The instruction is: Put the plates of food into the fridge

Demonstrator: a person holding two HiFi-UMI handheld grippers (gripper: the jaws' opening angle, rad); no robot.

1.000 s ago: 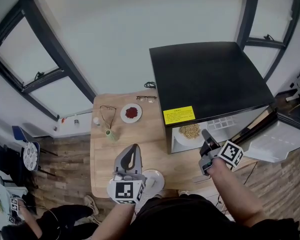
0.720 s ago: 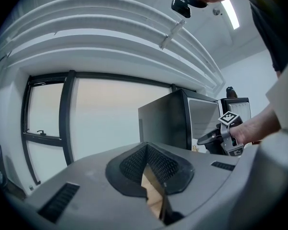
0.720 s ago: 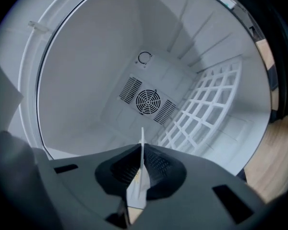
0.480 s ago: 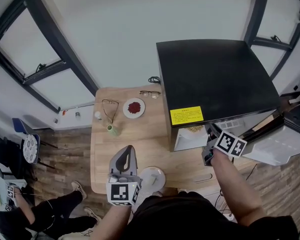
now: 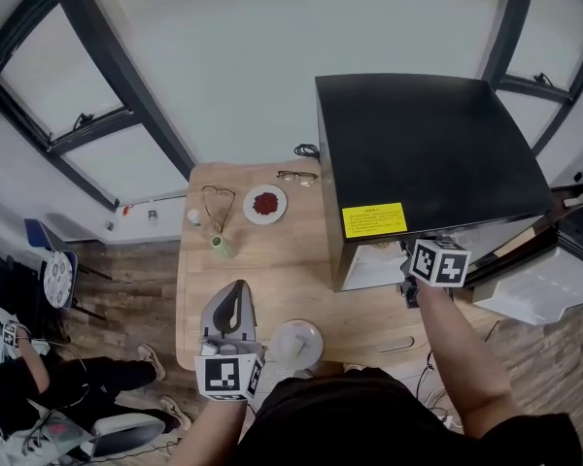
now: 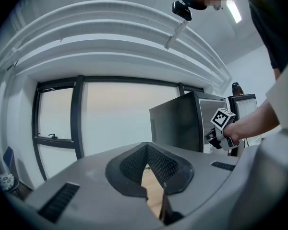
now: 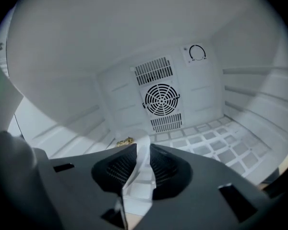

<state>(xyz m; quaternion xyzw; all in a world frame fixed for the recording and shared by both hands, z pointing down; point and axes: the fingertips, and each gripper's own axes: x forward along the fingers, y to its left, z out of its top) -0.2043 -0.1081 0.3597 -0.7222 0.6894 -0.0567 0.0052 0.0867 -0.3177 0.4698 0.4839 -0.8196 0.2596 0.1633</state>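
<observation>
Seeing inside the fridge (image 5: 423, 153) only through the right tool view: fan (image 7: 161, 99), food plate (image 7: 134, 137). Just opening right tool (image 7: 143, 146) a little, plate rim between jaws; holding left tool (image 6: 146, 166) closed, empty.

This looks like a sparse test room, not a home kitchen. A small wooden table (image 5: 272, 280) holds a black mini fridge (image 5: 418, 144) at its right edge. Tall dark-framed windows (image 5: 126, 168) and a plank floor (image 5: 126, 299) surround it.

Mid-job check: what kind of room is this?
Likely an office-like room staged as a kitchenette: black mini fridge on a wooden table, large windows, a plate of red food.
</observation>
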